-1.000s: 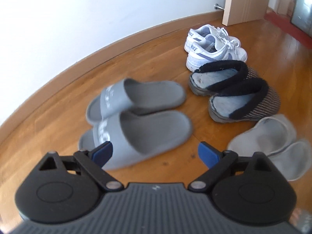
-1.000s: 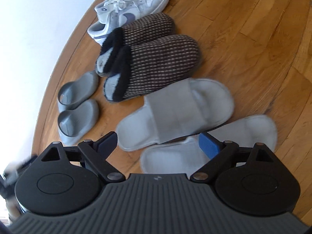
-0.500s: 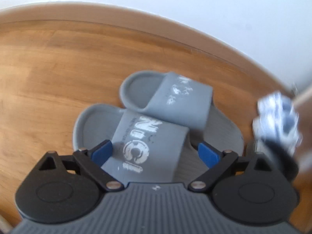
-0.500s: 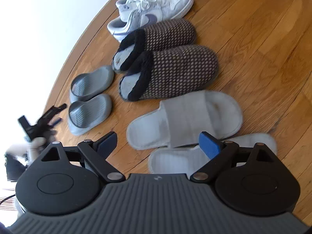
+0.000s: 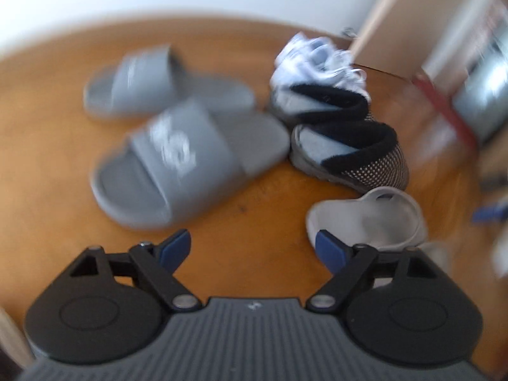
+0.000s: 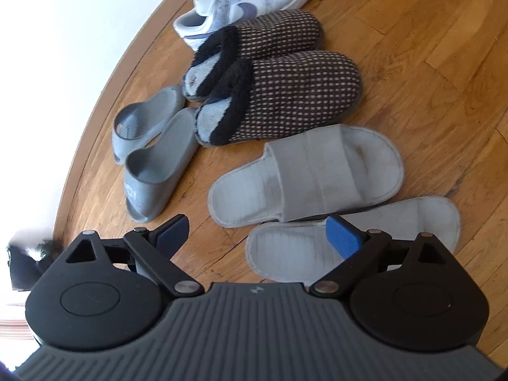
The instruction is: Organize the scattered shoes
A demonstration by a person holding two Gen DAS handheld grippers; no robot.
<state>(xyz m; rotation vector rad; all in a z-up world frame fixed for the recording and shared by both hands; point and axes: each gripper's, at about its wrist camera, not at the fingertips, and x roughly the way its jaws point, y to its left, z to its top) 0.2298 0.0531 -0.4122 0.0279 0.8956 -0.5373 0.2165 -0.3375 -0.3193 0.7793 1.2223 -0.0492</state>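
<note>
Left gripper [image 5: 252, 244], fingers spread and empty, has swung back from the grey slides [image 5: 187, 162], which seem, through blur, paired already.

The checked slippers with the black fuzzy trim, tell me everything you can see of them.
The checked slippers are a closed-toe pair, dark knit with pale dots, thick black fleecy collars and pale, worn-looking insoles. They lie side by side on the wooden floor, soles down, between the white sneakers and the grey fabric slippers. Neither gripper touches them.
</note>
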